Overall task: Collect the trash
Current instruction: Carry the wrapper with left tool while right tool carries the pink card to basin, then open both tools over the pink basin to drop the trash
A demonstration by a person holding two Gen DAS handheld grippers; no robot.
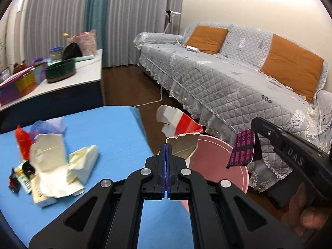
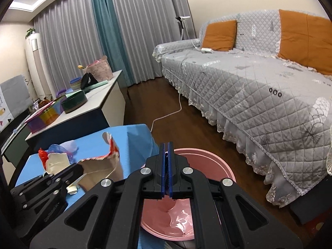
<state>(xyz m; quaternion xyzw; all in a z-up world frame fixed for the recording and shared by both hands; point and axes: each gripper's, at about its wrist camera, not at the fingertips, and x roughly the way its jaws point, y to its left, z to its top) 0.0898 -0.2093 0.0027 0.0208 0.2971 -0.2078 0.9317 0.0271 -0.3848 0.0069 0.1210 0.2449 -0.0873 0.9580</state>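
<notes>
My left gripper (image 1: 166, 145) is shut on a torn red, white and brown carton (image 1: 182, 132), held past the blue table's right edge above the pink bin (image 1: 220, 155). The carton also shows in the right wrist view (image 2: 103, 166). My right gripper (image 2: 166, 145) is shut on a dark purple patterned wrapper (image 1: 242, 151), seen hanging from it in the left wrist view, over the pink bin (image 2: 207, 159). More trash lies on the blue table (image 1: 116, 128): cream paper cartons (image 1: 60, 166), a red wrapper (image 1: 22, 141), a blue bag (image 1: 41, 126).
A grey quilted sofa (image 1: 228, 83) with orange cushions runs along the right. A white-topped sideboard (image 1: 83, 74) with bowls and boxes stands behind the table. A white cable (image 2: 176, 108) lies on the dark wood floor.
</notes>
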